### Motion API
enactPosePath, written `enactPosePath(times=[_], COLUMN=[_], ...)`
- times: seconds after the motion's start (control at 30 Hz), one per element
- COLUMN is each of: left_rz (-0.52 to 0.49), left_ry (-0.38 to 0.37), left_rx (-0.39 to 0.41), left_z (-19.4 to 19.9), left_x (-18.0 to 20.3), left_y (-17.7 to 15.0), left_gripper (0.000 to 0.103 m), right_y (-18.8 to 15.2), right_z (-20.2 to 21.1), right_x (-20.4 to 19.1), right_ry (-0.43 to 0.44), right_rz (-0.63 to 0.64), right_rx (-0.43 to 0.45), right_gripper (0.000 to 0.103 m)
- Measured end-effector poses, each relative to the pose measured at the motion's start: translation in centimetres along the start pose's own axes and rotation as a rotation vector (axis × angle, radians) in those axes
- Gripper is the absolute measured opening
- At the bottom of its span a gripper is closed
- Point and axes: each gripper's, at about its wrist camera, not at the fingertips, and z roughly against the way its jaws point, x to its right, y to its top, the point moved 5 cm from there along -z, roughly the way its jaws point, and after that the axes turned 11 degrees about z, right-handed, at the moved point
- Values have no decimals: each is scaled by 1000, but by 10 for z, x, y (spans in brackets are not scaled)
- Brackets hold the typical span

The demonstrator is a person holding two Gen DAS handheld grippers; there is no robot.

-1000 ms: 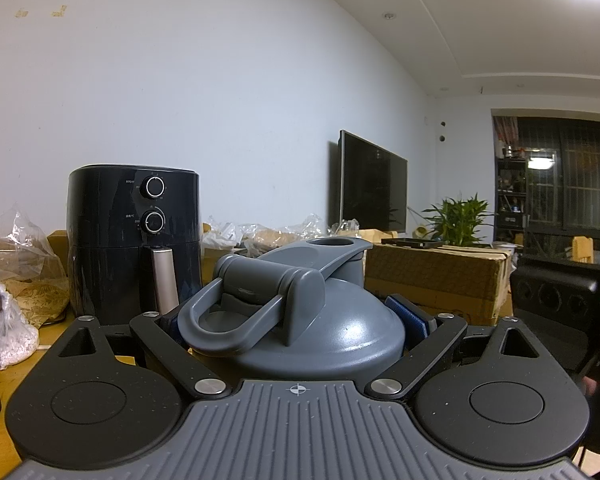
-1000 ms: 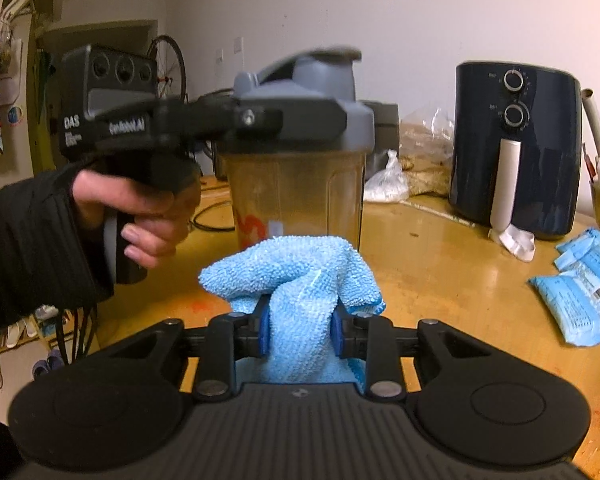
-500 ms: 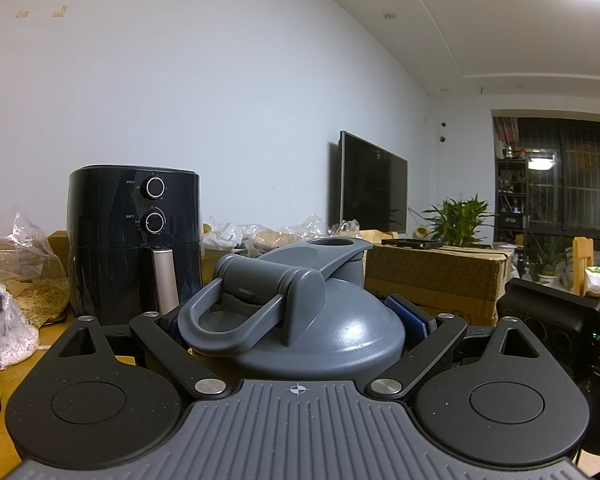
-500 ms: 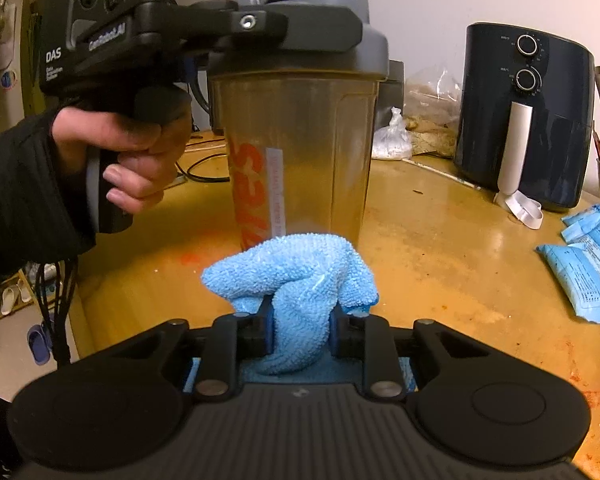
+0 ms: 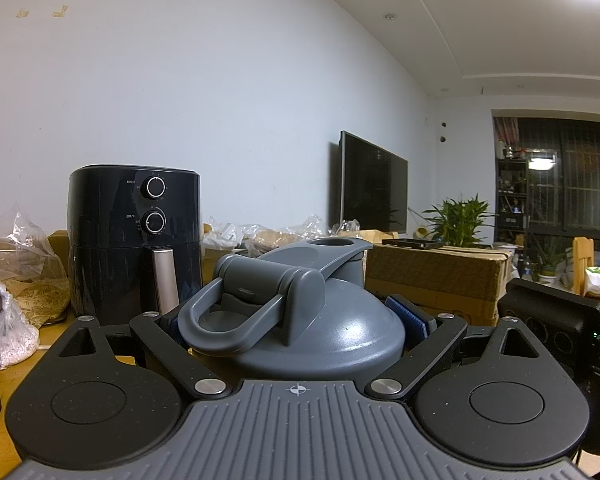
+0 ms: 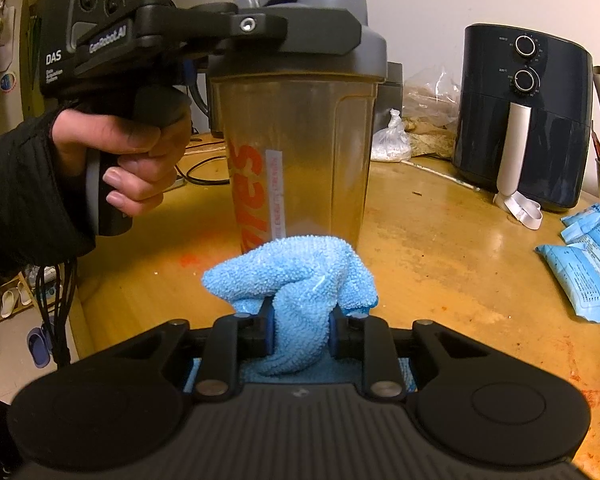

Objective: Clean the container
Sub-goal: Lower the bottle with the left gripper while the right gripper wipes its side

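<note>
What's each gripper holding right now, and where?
Left gripper clamps the shaker at its lid. Right gripper pinches the bunched middle of the cloth.

The shaker bottle stands on the table, cloth before it, air fryer behind right.

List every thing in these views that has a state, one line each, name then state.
Translucent brown shaker bottle with orange lettering: upright on the wooden table, looks empty.
Grey flip-cap lid: on the bottle, spout cap shut, carry loop folded down.
Left gripper: shut on the lid.
Right gripper: shut on the blue microfibre cloth.
Blue microfibre cloth: bunched, close to the bottle's base.
Black air fryer: drawer shut.
Wall television: dark.
</note>
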Motion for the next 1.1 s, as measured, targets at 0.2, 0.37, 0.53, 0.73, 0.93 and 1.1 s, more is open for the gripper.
enactPosePath(times=[0.2, 0.37, 0.53, 0.73, 0.93, 1.1], left_rz=[0, 0, 0, 0, 0, -1], left_ry=[1, 2, 3, 6, 11, 11], left_rx=[-2, -3, -4, -5, -6, -6], left_z=[0, 0, 0, -1, 0, 0], left_x=[-1, -1, -1, -1, -1, -1], left_y=[0, 0, 0, 0, 0, -1], left_gripper=[95, 95, 95, 95, 95, 95], right_y=[2, 7, 19, 30, 38, 42], right_z=[6, 14, 27, 39, 47, 55], right_x=[0, 0, 1, 2, 4, 3], right_ry=[-5, -13, -28, -47, -61, -79], right_rz=[-5, -6, -8, -5, -10, -4], right_rx=[34, 75, 134, 196, 255, 312], right_gripper=[19, 20, 20, 20, 20, 20])
